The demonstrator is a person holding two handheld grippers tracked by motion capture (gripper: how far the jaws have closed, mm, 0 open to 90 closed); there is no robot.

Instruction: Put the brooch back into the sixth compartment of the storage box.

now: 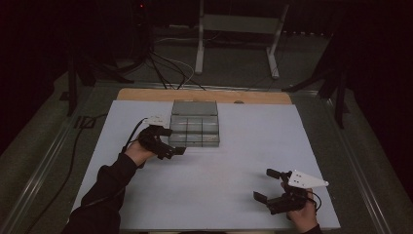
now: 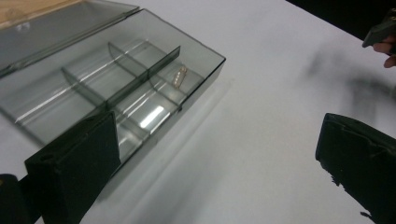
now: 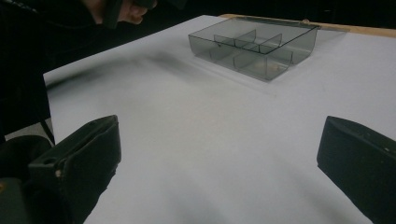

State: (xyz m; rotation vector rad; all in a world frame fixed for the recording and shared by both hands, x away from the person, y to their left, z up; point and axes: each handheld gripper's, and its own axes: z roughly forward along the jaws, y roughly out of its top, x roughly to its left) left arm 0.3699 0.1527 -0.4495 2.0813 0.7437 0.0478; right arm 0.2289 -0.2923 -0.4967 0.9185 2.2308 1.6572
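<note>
1. Dark room, stand legs and cables at the back; white table top (image 1: 219, 195) over a wooden board, mostly bare.
2. Left gripper (image 1: 170, 141): jaws spread wide, nothing between them. It sits just beside the left front corner of the clear compartment box (image 1: 195, 127), lid folded back on the far side.
3. In the left gripper view the box (image 2: 116, 79) lies ahead and to the left of the jaws, its long axis running diagonally away; a small pale capsule-like piece (image 2: 179, 75) lies in the near-corner compartment. What it is, can't tell.
4. Right gripper (image 1: 266, 185): jaws also wide apart, empty, near the front right of the table, well apart from the box (image 3: 254, 46), which lies far ahead of it.
5. Judgement: left hand (image 1: 139, 153) is clearly nearer; any reach into the box would likely be its job.
</note>
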